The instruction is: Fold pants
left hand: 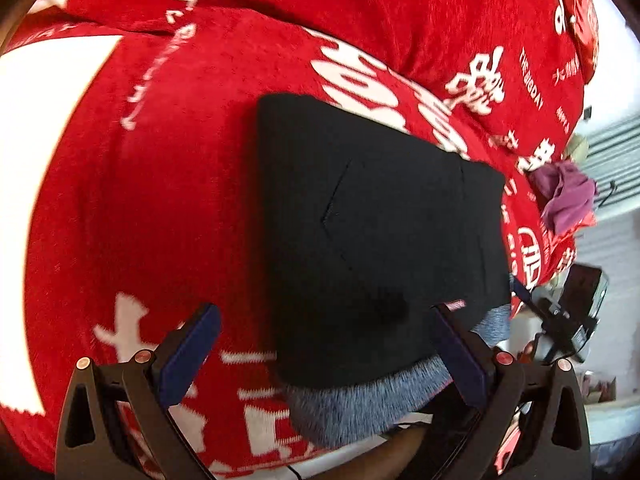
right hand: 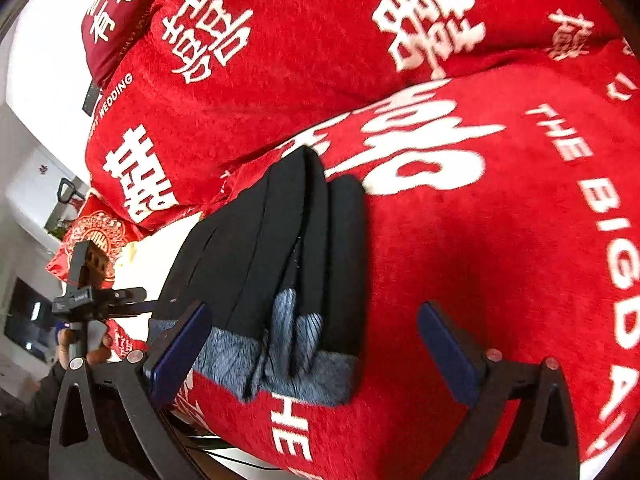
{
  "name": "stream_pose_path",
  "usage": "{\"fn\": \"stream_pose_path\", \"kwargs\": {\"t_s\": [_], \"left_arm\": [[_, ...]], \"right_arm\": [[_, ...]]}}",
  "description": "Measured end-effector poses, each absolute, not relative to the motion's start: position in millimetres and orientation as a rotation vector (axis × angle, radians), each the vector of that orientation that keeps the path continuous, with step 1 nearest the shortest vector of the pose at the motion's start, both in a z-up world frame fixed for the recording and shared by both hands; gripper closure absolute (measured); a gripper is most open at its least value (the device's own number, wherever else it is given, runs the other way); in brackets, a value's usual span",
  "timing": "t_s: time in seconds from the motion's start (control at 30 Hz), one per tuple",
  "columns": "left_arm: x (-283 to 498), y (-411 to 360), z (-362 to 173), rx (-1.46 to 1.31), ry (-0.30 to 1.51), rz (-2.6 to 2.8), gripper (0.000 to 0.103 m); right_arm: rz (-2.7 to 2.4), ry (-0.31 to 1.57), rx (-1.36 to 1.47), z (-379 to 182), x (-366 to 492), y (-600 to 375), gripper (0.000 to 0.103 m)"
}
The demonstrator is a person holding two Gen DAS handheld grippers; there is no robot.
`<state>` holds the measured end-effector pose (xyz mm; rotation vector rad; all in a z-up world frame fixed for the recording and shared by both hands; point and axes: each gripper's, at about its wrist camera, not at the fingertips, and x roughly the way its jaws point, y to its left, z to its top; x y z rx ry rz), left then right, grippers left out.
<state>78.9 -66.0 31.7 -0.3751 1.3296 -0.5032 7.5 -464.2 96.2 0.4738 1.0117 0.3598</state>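
The black pants (left hand: 380, 232) lie folded into a compact rectangle on the red blanket (left hand: 180, 200), with grey fleece lining (left hand: 360, 404) showing at the near edge. My left gripper (left hand: 324, 352) is open and empty, its blue pads on either side of the bundle's near edge. In the right wrist view the folded pants (right hand: 280, 260) show stacked layers with grey lining (right hand: 280, 348) at the near end. My right gripper (right hand: 316, 352) is open and empty around that near end. The left gripper (right hand: 88, 292) shows at the left there, and the right gripper (left hand: 568, 312) shows in the left wrist view.
The red blanket (right hand: 480, 240) with white lettering covers the bed. A purple cloth (left hand: 568, 196) lies at the bed's right edge. A dark red pillow (right hand: 116, 8) sits at the far left. White furniture and a floor lie beyond the bed edge.
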Motion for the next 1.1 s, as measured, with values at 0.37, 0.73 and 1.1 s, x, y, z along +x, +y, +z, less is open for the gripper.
{"fn": "stream_pose_path", "kwargs": {"t_s": [0.37,0.73,1.1], "left_arm": [[98.7,-104.8,22.7,-0.334,1.284,-0.533,0.0],[85.7,-104.4,50.4,-0.324,1.213,-0.474,0.045],[81.0,-112.3,88.8,-0.298,1.17,-0.472,0.058]], "right_arm": [[0.485,1.102,0.458,59.5,49.4,-419.1,0.0],[0.428,1.119,0.293,88.3,48.4,-399.9,0.042],[0.432,1.074,0.276,121.4,44.4,-388.4,0.057]]}}
